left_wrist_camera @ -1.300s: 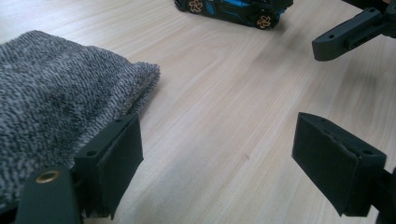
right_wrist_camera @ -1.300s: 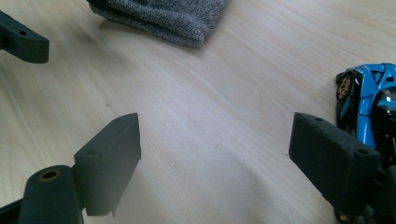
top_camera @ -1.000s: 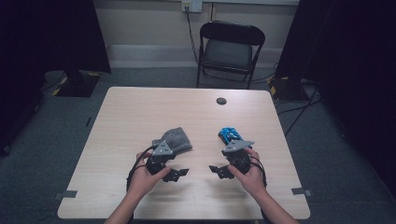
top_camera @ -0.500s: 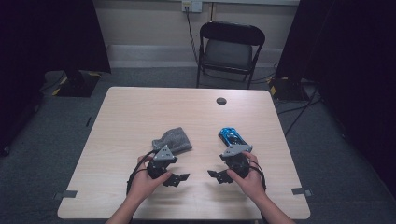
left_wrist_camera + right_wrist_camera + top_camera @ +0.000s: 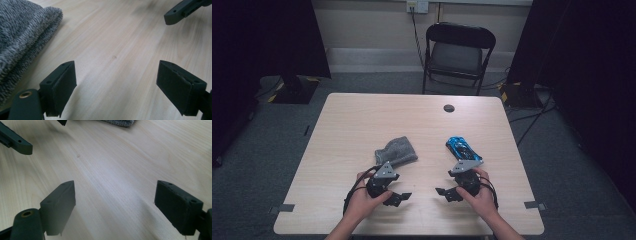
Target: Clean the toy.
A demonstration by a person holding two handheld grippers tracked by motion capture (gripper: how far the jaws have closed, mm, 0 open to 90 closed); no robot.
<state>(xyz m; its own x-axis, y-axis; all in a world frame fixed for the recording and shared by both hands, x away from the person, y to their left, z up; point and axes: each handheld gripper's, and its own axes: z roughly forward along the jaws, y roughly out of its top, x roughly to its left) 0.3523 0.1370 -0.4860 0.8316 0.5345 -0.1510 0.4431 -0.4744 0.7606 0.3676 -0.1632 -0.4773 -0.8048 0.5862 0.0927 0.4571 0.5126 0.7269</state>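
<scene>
A grey knitted cloth lies folded near the middle of the light wooden table. To its right is a blue toy car. My left gripper rests low over the table in front of the cloth, jaws spread wide and empty. My right gripper sits in front of the car, also wide open, and the two point toward each other. In the left gripper view, the left gripper has bare wood between its jaws and the cloth at its left. In the right gripper view, the right gripper frames bare wood too.
A small black disc sits on the far part of the table. A black folding chair stands behind the table, with cables on the floor to the right. Grey tape marks sit at the near corners.
Both hands have drawn the grippers slightly back toward the near edge, away from the cloth and the car. Jaws stayed open.
</scene>
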